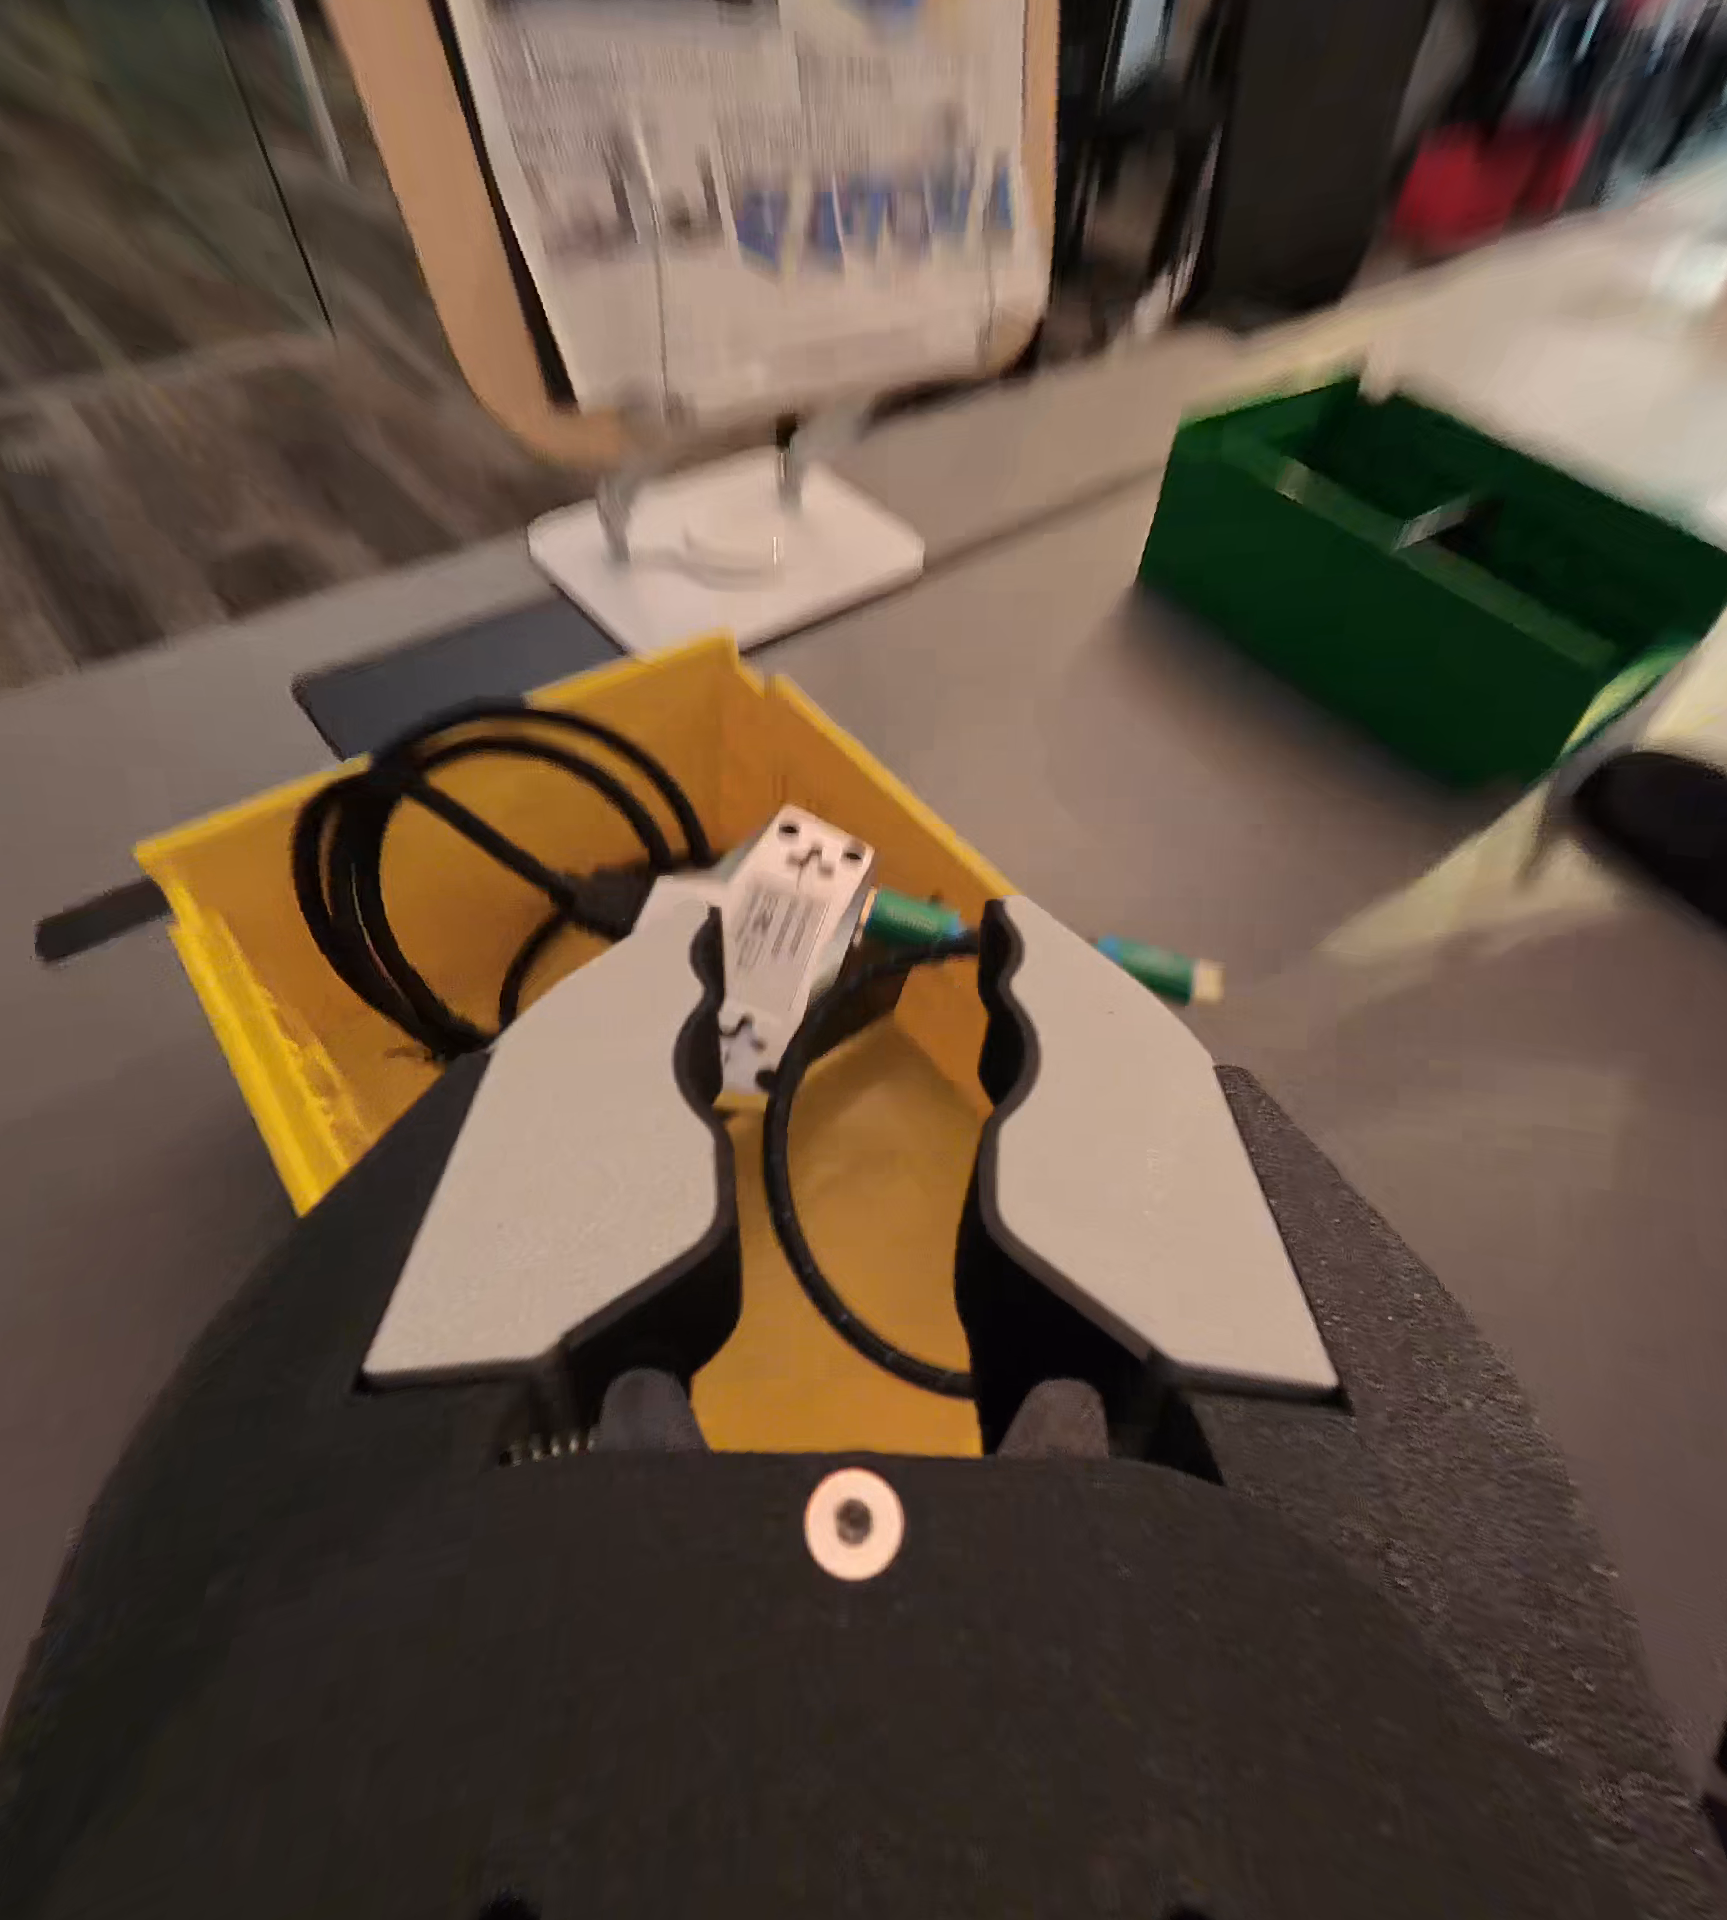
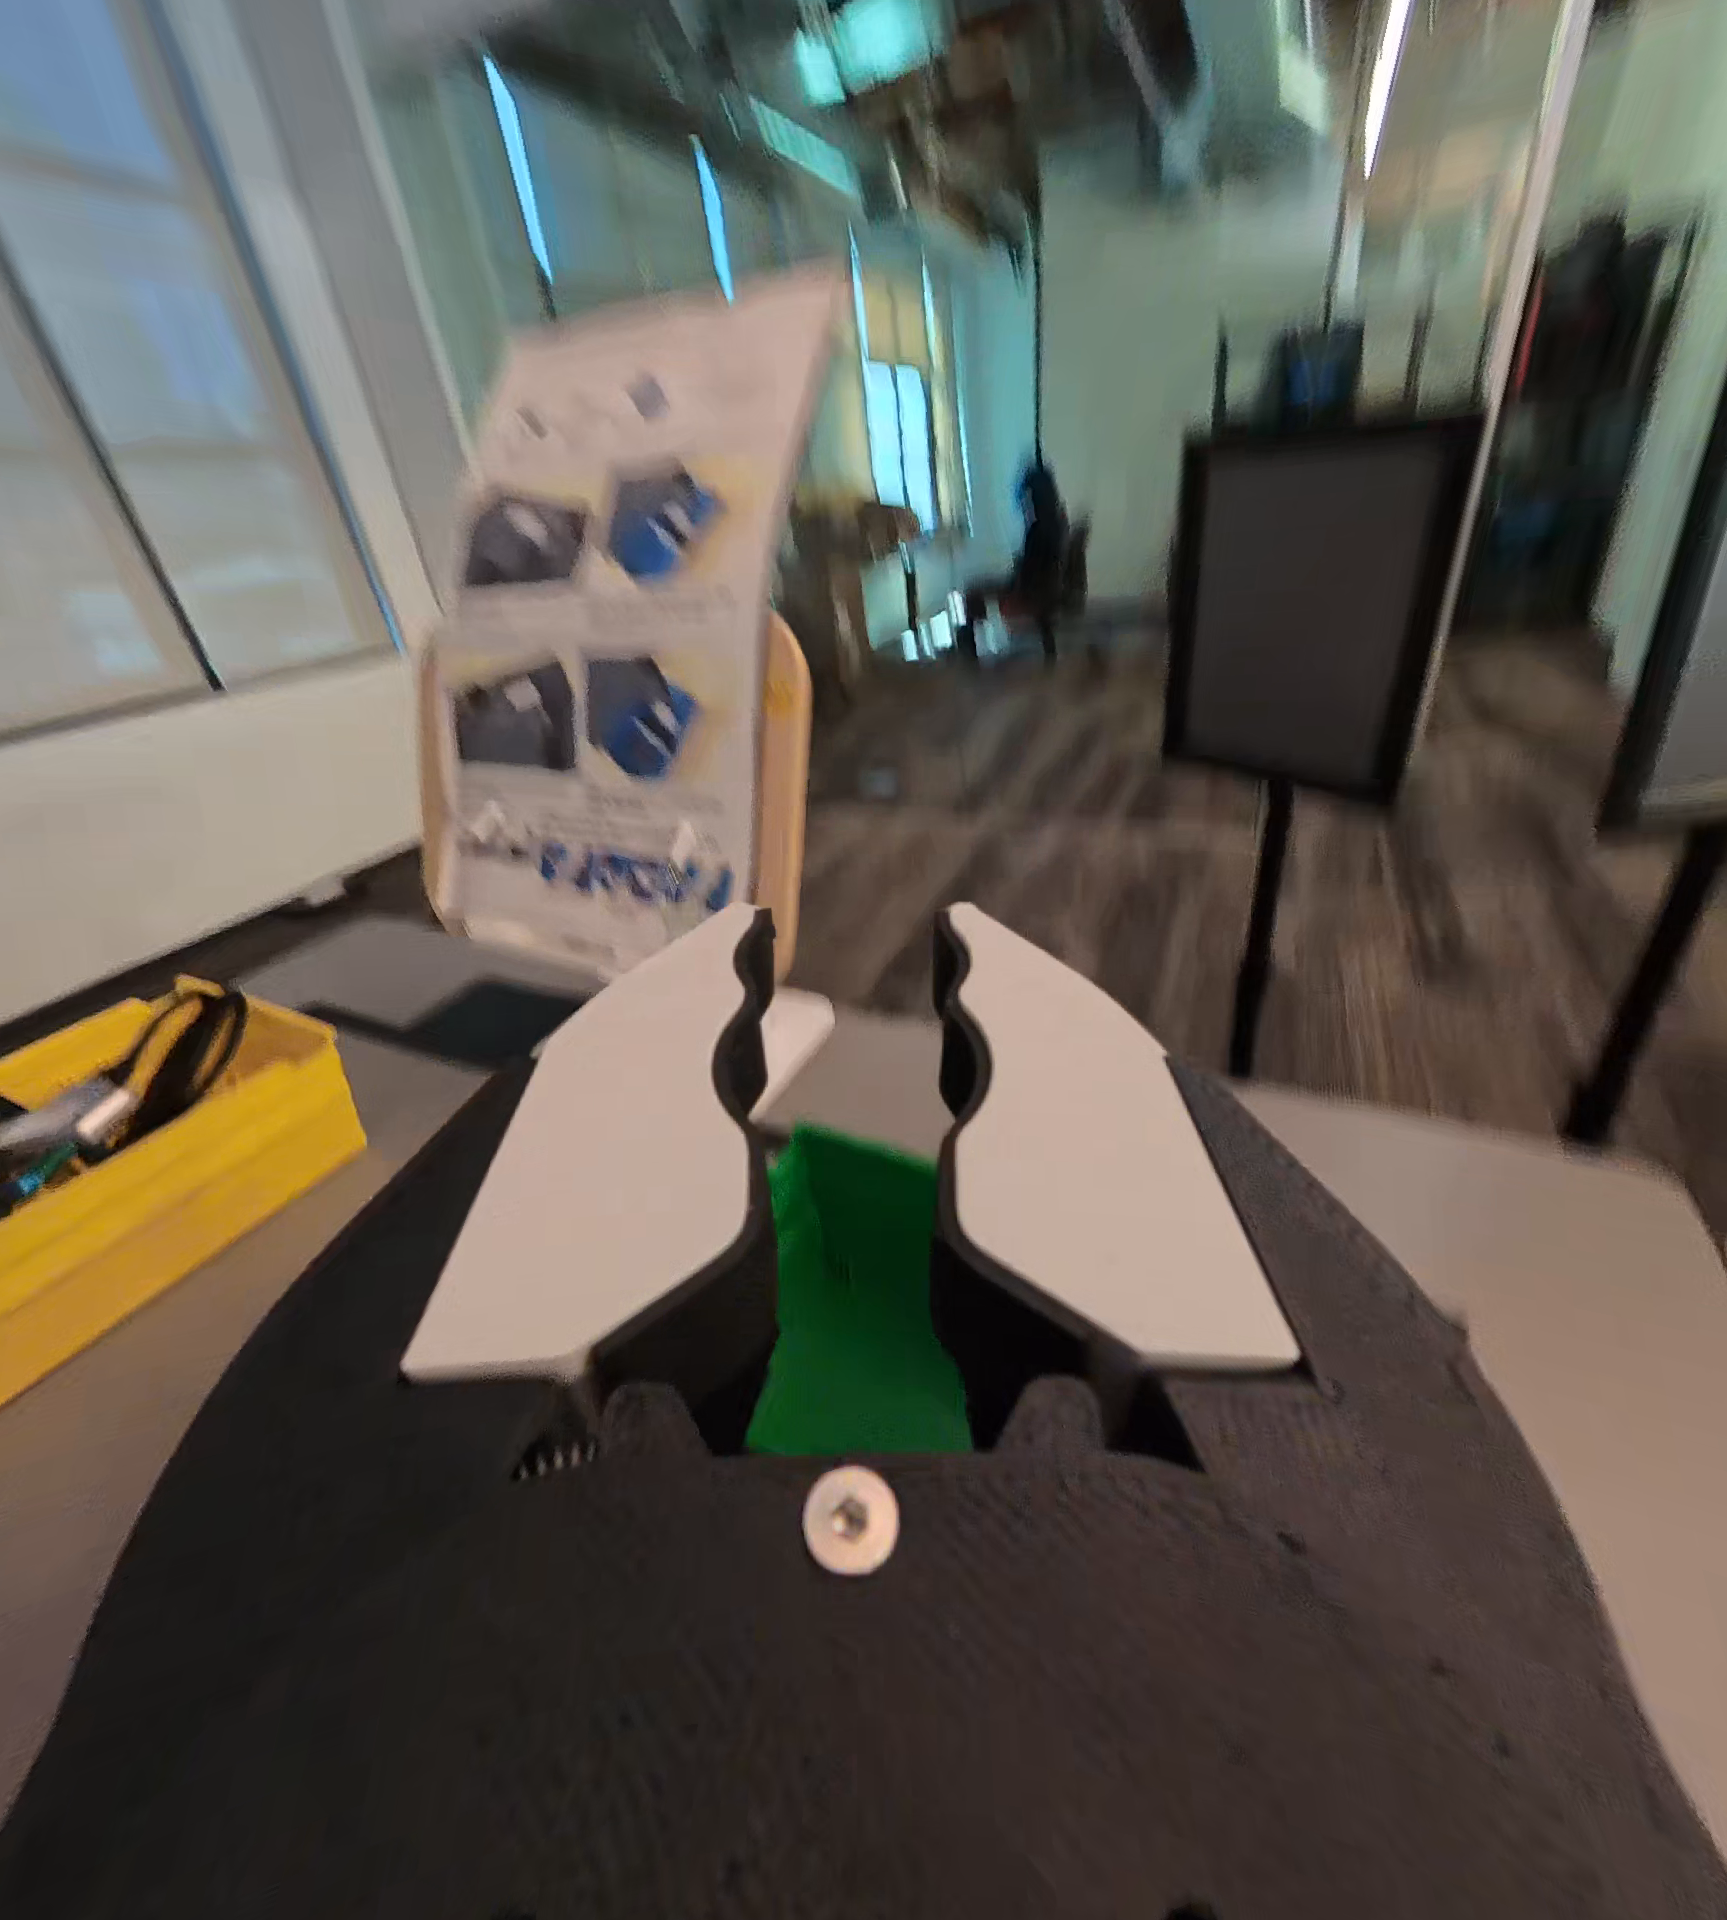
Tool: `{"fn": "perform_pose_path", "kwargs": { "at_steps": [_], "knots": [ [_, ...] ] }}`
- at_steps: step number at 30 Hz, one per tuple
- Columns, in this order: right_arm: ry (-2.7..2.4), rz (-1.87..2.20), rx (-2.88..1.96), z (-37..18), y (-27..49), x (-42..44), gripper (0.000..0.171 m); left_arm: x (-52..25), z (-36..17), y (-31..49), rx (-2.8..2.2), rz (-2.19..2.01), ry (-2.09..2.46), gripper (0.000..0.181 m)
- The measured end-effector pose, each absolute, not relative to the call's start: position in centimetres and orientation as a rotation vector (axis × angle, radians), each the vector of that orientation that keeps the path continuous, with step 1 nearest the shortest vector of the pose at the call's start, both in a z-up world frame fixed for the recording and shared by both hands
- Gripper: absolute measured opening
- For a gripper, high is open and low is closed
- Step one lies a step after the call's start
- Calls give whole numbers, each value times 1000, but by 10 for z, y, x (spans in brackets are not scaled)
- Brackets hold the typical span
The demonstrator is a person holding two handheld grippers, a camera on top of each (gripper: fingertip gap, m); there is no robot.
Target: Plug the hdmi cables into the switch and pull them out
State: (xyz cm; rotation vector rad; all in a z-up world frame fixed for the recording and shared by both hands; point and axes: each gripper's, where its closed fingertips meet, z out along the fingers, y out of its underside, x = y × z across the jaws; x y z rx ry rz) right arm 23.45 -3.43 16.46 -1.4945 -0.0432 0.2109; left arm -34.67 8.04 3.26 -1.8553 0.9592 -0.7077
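A silver HDMI switch [image 1: 797, 925] lies tilted in a yellow bin [image 1: 235, 997]. A green-tipped plug [image 1: 906, 920] sits at the switch's right end. A second green plug with a gold tip [image 1: 1165, 966] hangs over the bin's right rim. A coiled black cable [image 1: 371, 883] fills the bin's left side. My left gripper [image 1: 848, 920] is open above the bin, its fingers either side of the switch, with a black cable loop between them. My right gripper [image 2: 848, 925] is open and empty above a green bin [image 2: 848, 1278]. The yellow bin [image 2: 163, 1195] and the switch [image 2: 74, 1122] lie to its left.
The green bin [image 1: 1410, 623] stands at the right on the grey table. A printed sign on a white base [image 1: 724, 551] stands behind the yellow bin, next to a dark flat pad [image 1: 443, 686]. A black board on a stand [image 2: 1306, 592] is on the floor beyond the table's edge. My hands' fingertips stand some 60 centimeters from each other. It is some 10 centimeters from my left tips to the silver HDMI switch [image 1: 797, 925]. Seen from the right wrist view [image 2: 42, 1122] as well. Measured from the fingertips, the green-tipped plug [image 1: 906, 920] is 11 centimeters or so from the left gripper and 55 centimeters from the right. My right wrist view [image 2: 43, 1162] looks at it from another angle.
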Motion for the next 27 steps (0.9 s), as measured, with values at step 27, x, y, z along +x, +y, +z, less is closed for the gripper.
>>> {"fn": "perform_pose_path", "kwargs": {
  "at_steps": [27],
  "knots": [
    [-327,80,-1625,143,18,134,31,-317,-61,175,-2551,-1198,717,36]
  ]
}}
